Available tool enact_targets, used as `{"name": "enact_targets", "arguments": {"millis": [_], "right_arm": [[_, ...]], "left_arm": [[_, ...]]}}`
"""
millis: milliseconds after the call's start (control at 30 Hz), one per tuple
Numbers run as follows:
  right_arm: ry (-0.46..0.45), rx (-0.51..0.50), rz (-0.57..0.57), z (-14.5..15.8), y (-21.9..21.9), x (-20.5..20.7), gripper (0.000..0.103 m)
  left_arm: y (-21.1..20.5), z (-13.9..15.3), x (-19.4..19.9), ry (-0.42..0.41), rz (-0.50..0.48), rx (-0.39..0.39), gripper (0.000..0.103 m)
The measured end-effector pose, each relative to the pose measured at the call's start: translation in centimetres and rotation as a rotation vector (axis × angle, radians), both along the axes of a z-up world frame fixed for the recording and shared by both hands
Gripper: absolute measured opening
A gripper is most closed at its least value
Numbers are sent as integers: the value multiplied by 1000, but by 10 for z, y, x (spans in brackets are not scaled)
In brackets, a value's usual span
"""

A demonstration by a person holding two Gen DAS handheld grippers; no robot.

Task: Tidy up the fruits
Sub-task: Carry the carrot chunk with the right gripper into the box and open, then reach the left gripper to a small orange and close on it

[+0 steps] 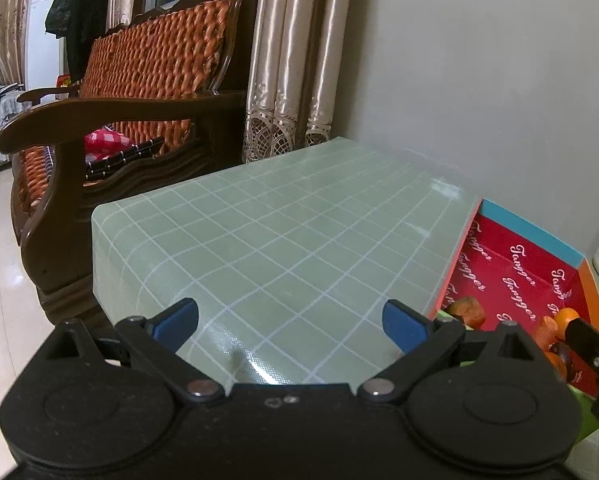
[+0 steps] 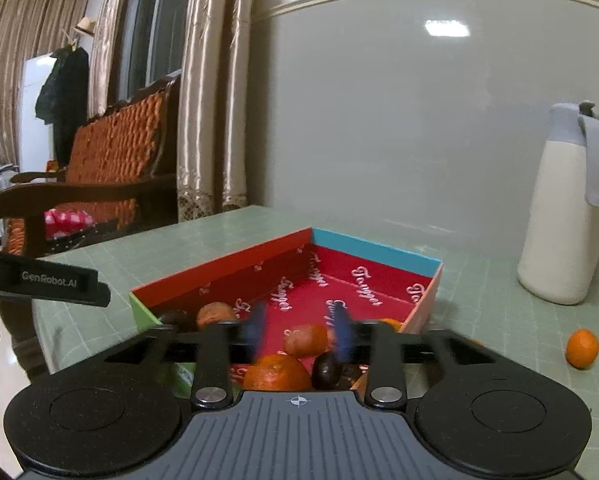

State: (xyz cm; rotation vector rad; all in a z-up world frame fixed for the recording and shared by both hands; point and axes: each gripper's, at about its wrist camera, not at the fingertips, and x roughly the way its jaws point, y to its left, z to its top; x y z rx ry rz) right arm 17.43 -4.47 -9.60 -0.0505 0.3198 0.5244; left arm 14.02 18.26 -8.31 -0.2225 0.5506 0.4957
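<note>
The right gripper hangs low over the near end of the red cardboard box, its blue fingers smeared by motion blur, so the jaws read as partly open with a gap between them, and nothing is clearly clamped; whether they are parting or closing cannot be told. Directly beyond and below them lie the gathered fruits: a large orange against the near wall, a dark plum-like fruit touching it on the right, a reddish-orange fruit just behind, and a brown fruit and a dark one toward the left corner. They sit crowded at the near end, probably because that is where the gripper reaches in most easily, leaving the far half of the box bare. One small orange lies on the green gridded desk, well apart from the box on the right and near a white insulated jug by the wall; by my reading it is the piece not yet collected. The left gripper is held off to the box's left over bare desk, jaws wide apart and empty, likely parked there to stay out of the other gripper's way. A wooden armchair with a woven orange cushion stands beyond the desk's left edge.
</note>
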Motion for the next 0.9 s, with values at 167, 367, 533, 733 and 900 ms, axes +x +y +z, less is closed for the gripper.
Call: {"name": "enact_targets", "arguments": {"millis": [167, 367, 533, 733, 900], "right_arm": [[-67, 51, -51, 8, -15, -4, 82], [-92, 86, -149, 13, -36, -2, 82], [-107, 119, -264, 15, -61, -4, 99], [-107, 137, -390, 17, -86, -4, 103], [-84, 149, -475, 17, -108, -4, 103]], "left_arm": [[1, 0, 0, -1, 0, -7, 93], [-4, 0, 1, -1, -13, -1, 93], [-11, 0, 3, 4, -29, 7, 93], [-22, 0, 5, 2, -38, 27, 93], [-28, 3, 6, -10, -9, 48, 93]]}}
